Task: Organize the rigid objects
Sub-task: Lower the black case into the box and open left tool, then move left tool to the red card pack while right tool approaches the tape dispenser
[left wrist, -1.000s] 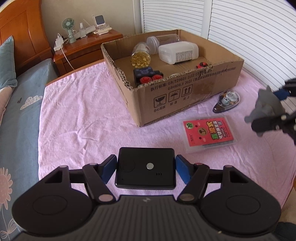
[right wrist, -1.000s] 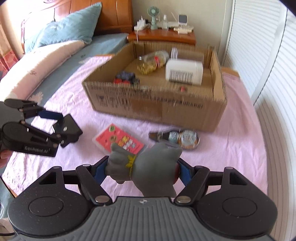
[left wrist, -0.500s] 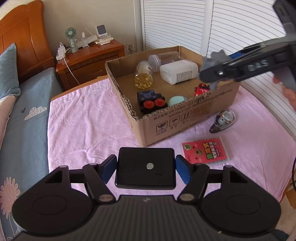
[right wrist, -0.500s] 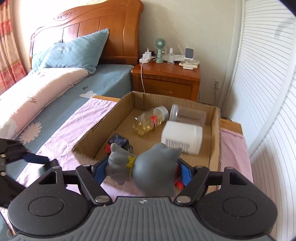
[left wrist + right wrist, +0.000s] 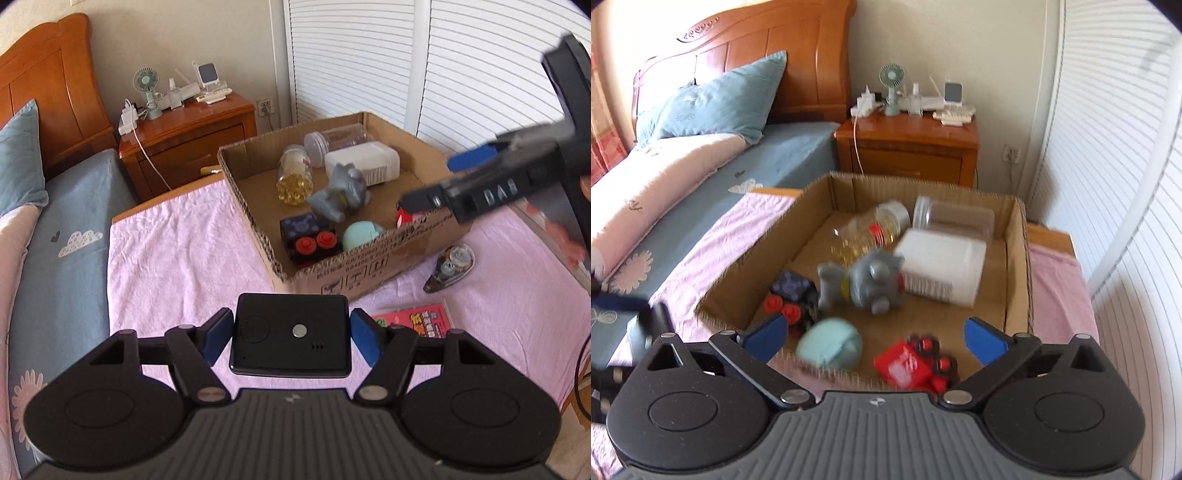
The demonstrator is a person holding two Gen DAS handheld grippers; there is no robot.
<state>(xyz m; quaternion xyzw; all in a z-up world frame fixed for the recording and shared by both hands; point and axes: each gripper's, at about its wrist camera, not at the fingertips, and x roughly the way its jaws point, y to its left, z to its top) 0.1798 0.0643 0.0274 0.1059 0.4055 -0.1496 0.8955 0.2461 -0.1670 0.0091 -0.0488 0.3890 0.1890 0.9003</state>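
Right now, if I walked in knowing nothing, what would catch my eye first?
Probably the cardboard box on the pink sheet, cluttered with jars and toys. A grey toy animal sits in its middle, and the right gripper just above the box has nothing between its jaws, which are opening. Nearer you, the left gripper is clamped on a black device, with a pink card pack on the sheet beside it.

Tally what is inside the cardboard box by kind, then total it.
Clear jars lying down: 2
White plastic container: 1
Grey animal figure: 1
Blocky toy vehicles: 2
Teal round object: 1
Total: 7
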